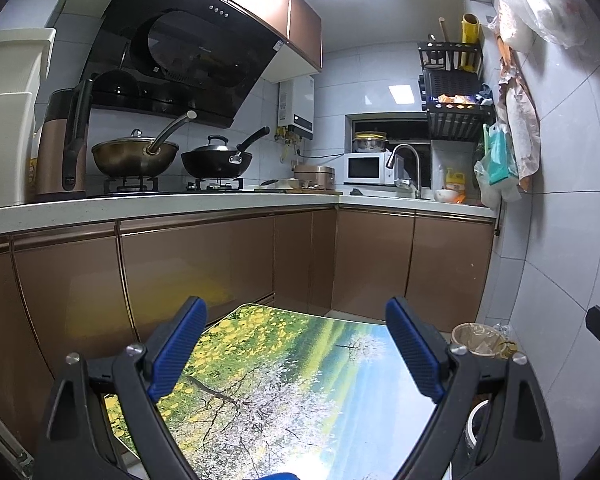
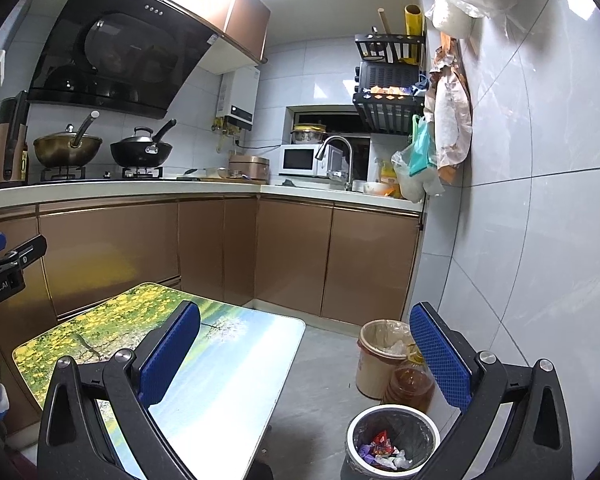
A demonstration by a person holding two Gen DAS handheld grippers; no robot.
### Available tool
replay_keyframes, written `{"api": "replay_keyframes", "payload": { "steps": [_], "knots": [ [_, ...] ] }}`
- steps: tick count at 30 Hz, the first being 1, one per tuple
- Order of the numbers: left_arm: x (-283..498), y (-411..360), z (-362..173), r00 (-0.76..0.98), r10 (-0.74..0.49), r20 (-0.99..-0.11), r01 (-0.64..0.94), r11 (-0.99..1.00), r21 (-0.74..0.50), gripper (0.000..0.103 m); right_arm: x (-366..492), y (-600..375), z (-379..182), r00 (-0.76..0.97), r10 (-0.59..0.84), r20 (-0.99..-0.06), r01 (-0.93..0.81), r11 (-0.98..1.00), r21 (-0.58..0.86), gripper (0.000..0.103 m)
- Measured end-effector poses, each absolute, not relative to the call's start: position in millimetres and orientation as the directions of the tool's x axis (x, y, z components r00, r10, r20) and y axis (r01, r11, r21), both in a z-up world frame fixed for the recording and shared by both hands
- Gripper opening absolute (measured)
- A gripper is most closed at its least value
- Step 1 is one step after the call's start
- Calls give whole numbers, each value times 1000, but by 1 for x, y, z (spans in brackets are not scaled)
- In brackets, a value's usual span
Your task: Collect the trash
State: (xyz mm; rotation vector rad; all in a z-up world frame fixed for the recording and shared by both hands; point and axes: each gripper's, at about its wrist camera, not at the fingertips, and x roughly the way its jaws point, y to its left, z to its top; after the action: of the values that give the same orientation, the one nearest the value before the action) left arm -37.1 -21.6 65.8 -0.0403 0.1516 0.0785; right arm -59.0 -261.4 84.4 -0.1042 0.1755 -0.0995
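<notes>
A small round bin (image 2: 392, 446) with a black liner stands on the floor at the lower right of the right wrist view; crumpled wrappers (image 2: 384, 450) lie inside it. My right gripper (image 2: 306, 356) is open and empty, held above the table's right edge and the bin. My left gripper (image 1: 296, 346) is open and empty above the table (image 1: 284, 392), whose top carries a printed landscape of yellow flowers and a blossoming tree. The bin's rim (image 1: 474, 420) shows partly behind my left gripper's right finger. No loose trash shows on the table top.
A beige bin (image 2: 376, 364) with a clear liner and an amber jar (image 2: 410, 386) stand by the tiled right wall. Brown cabinets (image 2: 292, 256) run under the L-shaped counter, which holds woks (image 2: 142, 150), a microwave (image 2: 300, 160) and a faucet (image 2: 338, 152). Bags (image 2: 440, 136) hang on the wall.
</notes>
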Motion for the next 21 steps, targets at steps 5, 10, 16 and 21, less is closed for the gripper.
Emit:
{"api": "replay_keyframes", "payload": {
  "steps": [5,10,16,21],
  "knots": [
    [-40,-23,68,987,60,-146,-66,997,-35,91,-63,-262,87,981,-108,-158,91,990,-111,103],
    [-42,-25,69,989,50,-141,-55,998,-32,91,-66,-264,89,982,-108,-154,91,990,-110,103],
    [-43,-26,70,989,45,-141,-50,998,-30,91,-66,-268,90,983,-106,-151,91,990,-106,103],
    [-41,-29,70,989,40,-142,-43,999,-20,91,-65,-269,89,982,-104,-156,90,991,-99,103]
  ]
}}
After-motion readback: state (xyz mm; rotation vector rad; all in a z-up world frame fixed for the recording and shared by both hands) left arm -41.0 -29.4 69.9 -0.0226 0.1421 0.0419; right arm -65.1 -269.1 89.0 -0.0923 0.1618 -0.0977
